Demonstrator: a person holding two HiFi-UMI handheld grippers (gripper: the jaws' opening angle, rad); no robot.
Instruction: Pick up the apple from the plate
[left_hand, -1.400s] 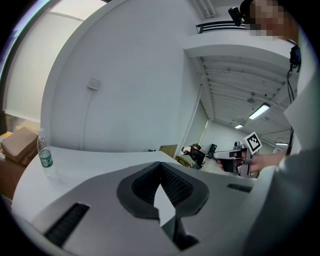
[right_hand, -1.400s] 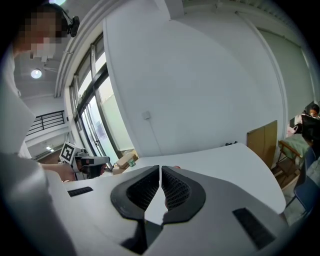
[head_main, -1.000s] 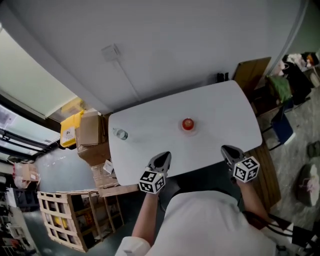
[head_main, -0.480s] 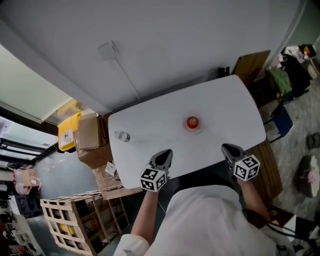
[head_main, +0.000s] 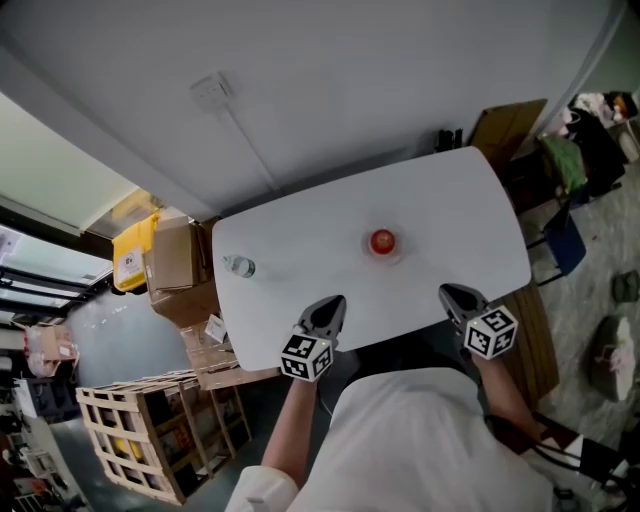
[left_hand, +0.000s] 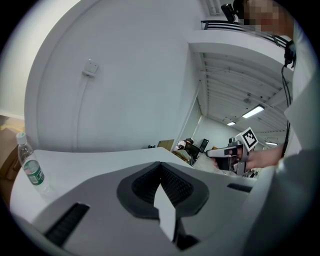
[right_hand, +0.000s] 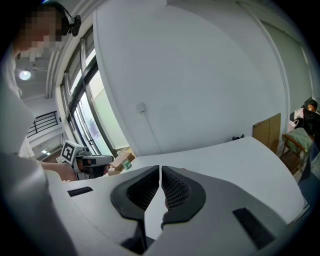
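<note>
Red apple (head_main: 381, 241) waits on its plate (head_main: 392, 255). My left tongs (head_main: 328, 308) and right tongs (head_main: 452, 296) are both closed and empty. I judge this the approach step; next I must open one.

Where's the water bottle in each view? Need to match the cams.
Head view: water bottle stands near the left end of the white table.
Left gripper view: far left edge, upright on the tabletop.
Right gripper view: probably the small green-labelled shape at mid-left; too small to confirm.
Shared landmark: the wall box with a cable running down from it, also upper left in the left gripper view and centre in the right gripper view.
</note>
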